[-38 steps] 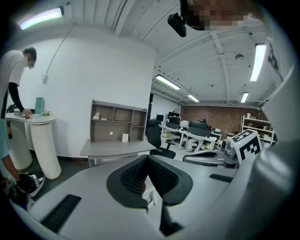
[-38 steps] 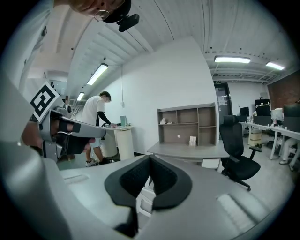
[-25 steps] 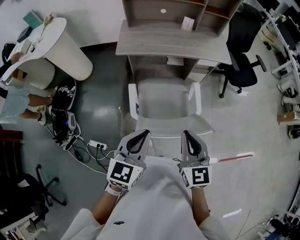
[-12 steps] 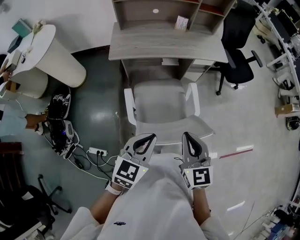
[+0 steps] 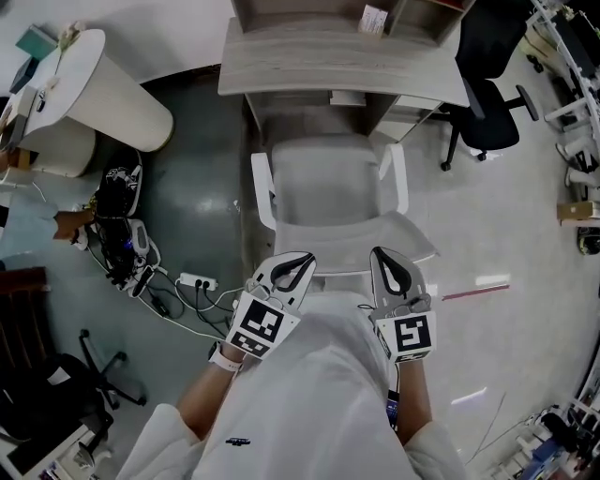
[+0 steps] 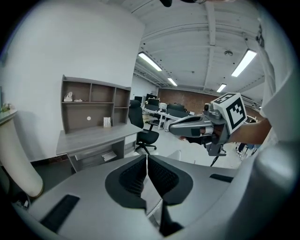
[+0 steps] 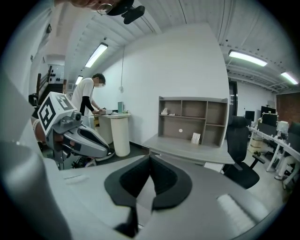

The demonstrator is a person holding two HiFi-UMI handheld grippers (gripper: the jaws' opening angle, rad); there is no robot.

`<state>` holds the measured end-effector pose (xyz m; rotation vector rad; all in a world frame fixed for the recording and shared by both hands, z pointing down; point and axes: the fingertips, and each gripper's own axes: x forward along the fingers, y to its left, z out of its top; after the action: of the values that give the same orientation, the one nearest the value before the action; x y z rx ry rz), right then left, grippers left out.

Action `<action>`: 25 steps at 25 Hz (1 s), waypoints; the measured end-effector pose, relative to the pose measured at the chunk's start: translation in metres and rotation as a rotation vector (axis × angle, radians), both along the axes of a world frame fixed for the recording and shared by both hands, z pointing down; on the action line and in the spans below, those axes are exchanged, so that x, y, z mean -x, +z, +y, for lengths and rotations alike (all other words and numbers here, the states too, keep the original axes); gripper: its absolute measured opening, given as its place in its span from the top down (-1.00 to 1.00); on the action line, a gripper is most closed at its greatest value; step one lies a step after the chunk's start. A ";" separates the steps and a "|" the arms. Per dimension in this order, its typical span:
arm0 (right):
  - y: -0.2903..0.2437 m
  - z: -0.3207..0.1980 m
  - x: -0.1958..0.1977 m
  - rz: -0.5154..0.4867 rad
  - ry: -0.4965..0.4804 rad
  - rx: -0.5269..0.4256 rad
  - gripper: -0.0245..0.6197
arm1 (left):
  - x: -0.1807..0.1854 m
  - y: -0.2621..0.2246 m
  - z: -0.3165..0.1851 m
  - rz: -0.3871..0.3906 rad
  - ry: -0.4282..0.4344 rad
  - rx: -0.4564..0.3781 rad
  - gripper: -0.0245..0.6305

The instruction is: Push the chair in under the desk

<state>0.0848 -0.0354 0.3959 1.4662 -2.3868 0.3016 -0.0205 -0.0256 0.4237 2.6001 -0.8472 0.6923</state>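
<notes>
Grey wood-grain laminate covers the worktop (image 5: 337, 67), which stands against a white wall and carries a shelf unit (image 5: 309, 11) of the same finish, split into open compartments. A small pale card (image 5: 373, 19) stands in one compartment; its print is too small to read. The floor (image 5: 511, 234) is glossy and pale to the right and dark grey (image 5: 192, 187) to the left, with a thin red strip (image 5: 473, 292) on the pale part. A white power strip (image 5: 197, 282) lies on the dark patch among tangled cables. To the left stands a rounded white counter (image 5: 108, 94), and in the right gripper view a person (image 7: 88, 96) in a white top bends over it. A black office chair (image 5: 487, 98) on castors sits to the right of the worktop.

The chair (image 5: 328, 192) is pale grey and softly padded, with curved white armrests. It faces the worktop with the front of its seat near the worktop's edge and most of it out on the floor.

The left gripper (image 5: 302, 259) and the right gripper (image 5: 379, 251) sit side by side at the top of the backrest; whether they touch it cannot be told. Each has smooth grey shells, ribbed black pads and a cube with black-and-white square markers. Both pairs of jaws are closed together, pad against pad, gripping nothing (image 6: 147, 161) (image 7: 150, 161).
</notes>
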 end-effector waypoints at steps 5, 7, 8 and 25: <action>0.022 0.001 0.018 0.069 -0.104 0.058 0.69 | 0.000 0.028 0.012 -0.056 0.092 0.057 0.79; 0.033 0.004 0.019 0.097 -0.130 0.079 0.68 | 0.001 0.045 0.017 -0.095 0.137 0.075 0.74; 0.038 0.006 0.019 0.097 -0.141 0.090 0.68 | 0.002 0.053 0.020 -0.111 0.153 0.088 0.73; 0.139 0.055 0.033 0.350 -0.522 0.385 0.34 | 0.009 0.141 0.061 -0.257 0.295 0.298 0.24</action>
<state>0.0520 0.0198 0.5346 0.6362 -2.1676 0.3184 -0.0296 0.0355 0.5650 2.4160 -0.3860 1.1578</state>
